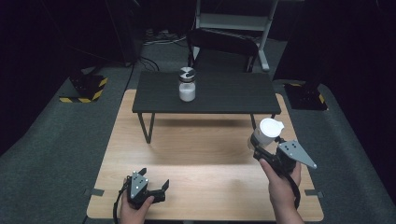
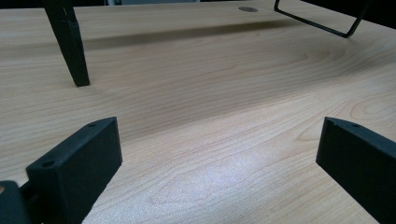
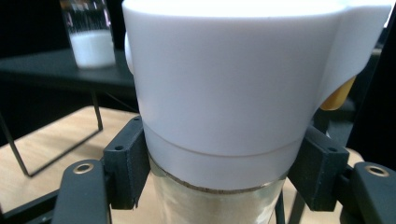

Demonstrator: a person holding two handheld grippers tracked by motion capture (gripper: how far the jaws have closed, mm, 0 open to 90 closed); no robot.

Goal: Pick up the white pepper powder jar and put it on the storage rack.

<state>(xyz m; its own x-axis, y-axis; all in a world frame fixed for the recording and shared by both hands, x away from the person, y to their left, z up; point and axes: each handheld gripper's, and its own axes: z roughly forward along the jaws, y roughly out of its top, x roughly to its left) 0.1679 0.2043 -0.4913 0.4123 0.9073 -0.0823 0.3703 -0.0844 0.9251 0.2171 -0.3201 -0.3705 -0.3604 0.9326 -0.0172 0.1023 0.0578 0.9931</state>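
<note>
The right gripper (image 1: 262,148) is clamped tight on a clear glass jar with a tall white plastic lid (image 1: 266,132), holding it up in the air above the right side of the pale wooden table (image 1: 187,154). The left gripper (image 1: 152,186) rests low near the table's front edge, jaws wide apart (nothing between them). Another glass jar with a silver lid (image 1: 187,85) stands on the small black shelf (image 1: 224,95).

The jar (image 3: 219,200) is running off the bottom edge in the right gripper view, and its white lid (image 3: 224,84) is hiding the counter behind.
</note>
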